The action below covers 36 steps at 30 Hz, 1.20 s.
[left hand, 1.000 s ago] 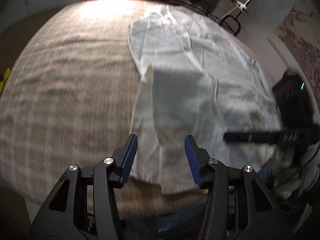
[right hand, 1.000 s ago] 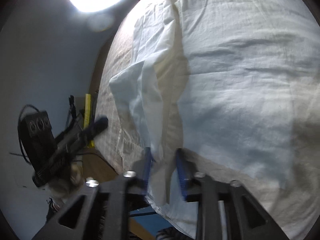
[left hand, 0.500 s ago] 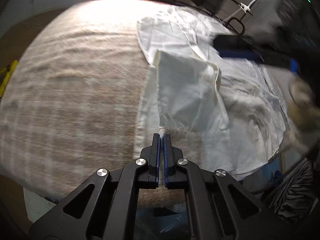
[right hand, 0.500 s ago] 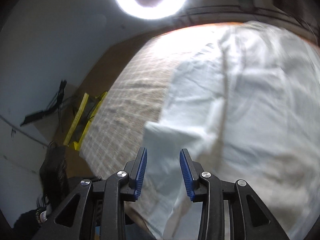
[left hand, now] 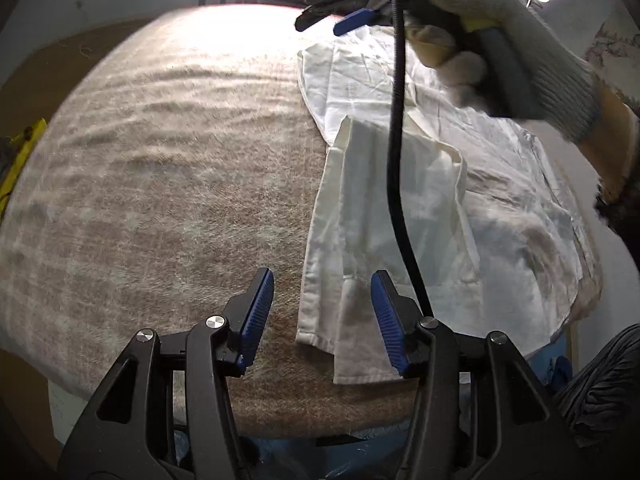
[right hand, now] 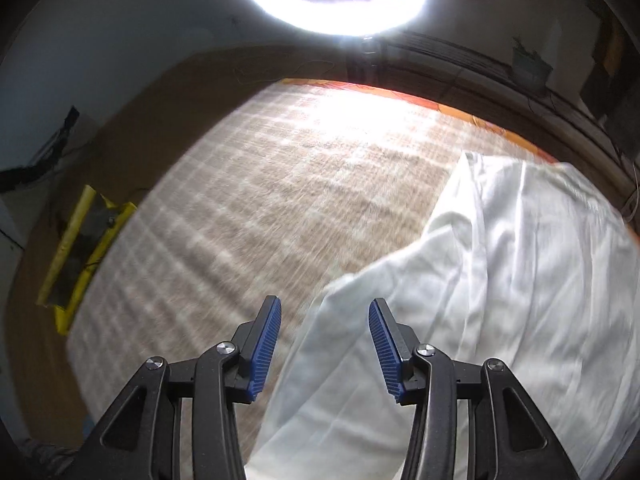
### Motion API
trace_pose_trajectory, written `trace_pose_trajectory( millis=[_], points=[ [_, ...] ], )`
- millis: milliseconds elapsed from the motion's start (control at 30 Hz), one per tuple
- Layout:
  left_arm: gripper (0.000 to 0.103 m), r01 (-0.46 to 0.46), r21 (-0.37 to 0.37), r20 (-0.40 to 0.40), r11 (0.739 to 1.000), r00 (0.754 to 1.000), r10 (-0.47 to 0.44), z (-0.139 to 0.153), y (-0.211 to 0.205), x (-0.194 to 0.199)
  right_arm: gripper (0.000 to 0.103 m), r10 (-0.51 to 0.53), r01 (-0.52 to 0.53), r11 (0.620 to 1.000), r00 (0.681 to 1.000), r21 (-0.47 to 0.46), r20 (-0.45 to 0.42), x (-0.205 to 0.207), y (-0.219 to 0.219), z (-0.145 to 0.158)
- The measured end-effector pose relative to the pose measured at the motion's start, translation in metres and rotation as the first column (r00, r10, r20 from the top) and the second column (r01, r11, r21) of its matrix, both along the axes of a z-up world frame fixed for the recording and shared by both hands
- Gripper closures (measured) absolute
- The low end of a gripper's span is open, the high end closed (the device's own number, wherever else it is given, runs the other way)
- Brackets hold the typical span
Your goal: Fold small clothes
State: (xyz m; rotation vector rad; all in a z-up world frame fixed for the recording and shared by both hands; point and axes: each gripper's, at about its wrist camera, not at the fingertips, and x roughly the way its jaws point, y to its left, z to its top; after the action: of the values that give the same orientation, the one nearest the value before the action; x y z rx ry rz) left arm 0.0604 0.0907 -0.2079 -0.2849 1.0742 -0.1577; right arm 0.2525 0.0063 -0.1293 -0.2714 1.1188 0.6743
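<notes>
A white garment [left hand: 500,240] lies spread on the right part of a beige checked blanket [left hand: 160,180], with a long strip [left hand: 360,208] folded over its left side. My left gripper [left hand: 322,280] hovers over the strip's near hem. Its jaws are opening, and the cloth lies below them with neither pad touching it. In a gloved hand [left hand: 520,52], my right gripper [left hand: 340,20] is above the garment's far end. In the right wrist view the right gripper [right hand: 325,306] has opening jaws with nothing gripped, above the garment's [right hand: 500,280] left edge.
A black cable [left hand: 396,160] hangs from the right gripper across the left wrist view. A ring light [right hand: 336,0] glares beyond the blanket's [right hand: 280,200] far edge. A yellow object [right hand: 80,240] lies on the floor at the left. The person's dark striped clothing [left hand: 592,380] is at the near right.
The left gripper shut at the strip's near hem half a second ago and now stands open, cloth released. The right gripper let go of the cloth, rose and swung to the garment's far end.
</notes>
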Motion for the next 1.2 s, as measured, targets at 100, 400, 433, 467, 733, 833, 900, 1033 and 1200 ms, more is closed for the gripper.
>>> trace_pose_trajectory(
  millis=[100, 400, 433, 467, 733, 833, 900, 1033, 1200],
  points=[
    [0.070, 0.026, -0.034, -0.027, 0.999, 0.999, -0.027, -0.008, 0.000, 0.004, 0.054, 0.105, -0.104, 0.994, 0.994, -0.024, 0.022, 0.012, 0.012, -0.013],
    [0.095, 0.062, -0.051, -0.028, 0.997, 0.998, -0.064, -0.010, -0.006, 0.005, 0.053, 0.296, -0.296, 0.955, 0.955, 0.015, -0.015, 0.027, 0.005, -0.039],
    [0.095, 0.064, -0.047, -0.025, 0.997, 0.998, -0.066, -0.010, -0.007, 0.004, 0.057, 0.301, -0.301, 0.954, 0.954, 0.008, -0.016, 0.029, 0.006, -0.042],
    [0.096, 0.066, -0.044, -0.023, 0.997, 0.997, -0.067, -0.011, -0.007, 0.003, 0.063, 0.306, -0.306, 0.952, 0.952, 0.005, -0.008, 0.028, 0.007, -0.046],
    [0.103, 0.036, -0.051, -0.041, 0.998, 0.998, -0.038, -0.008, 0.003, -0.018, 0.102, 0.227, -0.229, 0.973, 0.968, 0.008, 0.108, 0.032, -0.002, -0.029],
    [0.103, 0.023, -0.063, -0.043, 0.998, 0.999, -0.026, -0.009, 0.006, -0.019, 0.102, 0.150, -0.158, 0.985, 0.983, 0.072, 0.106, 0.042, -0.008, -0.020],
    [0.103, 0.020, -0.068, -0.038, 0.998, 0.999, -0.023, -0.008, 0.007, -0.020, 0.102, 0.151, -0.157, 0.987, 0.979, 0.035, 0.137, 0.038, -0.005, -0.020],
    [0.103, 0.002, -0.083, -0.014, 0.997, 1.000, -0.004, -0.002, 0.012, -0.026, 0.079, 0.108, -0.112, 0.993, 0.989, 0.032, 0.097, 0.038, -0.012, -0.012],
    [0.060, -0.031, -0.111, -0.043, 0.993, 0.999, 0.026, -0.009, 0.019, -0.023, 0.062, 0.073, -0.069, 0.990, 0.997, 0.120, -0.035, 0.017, -0.029, 0.012]
  ],
)
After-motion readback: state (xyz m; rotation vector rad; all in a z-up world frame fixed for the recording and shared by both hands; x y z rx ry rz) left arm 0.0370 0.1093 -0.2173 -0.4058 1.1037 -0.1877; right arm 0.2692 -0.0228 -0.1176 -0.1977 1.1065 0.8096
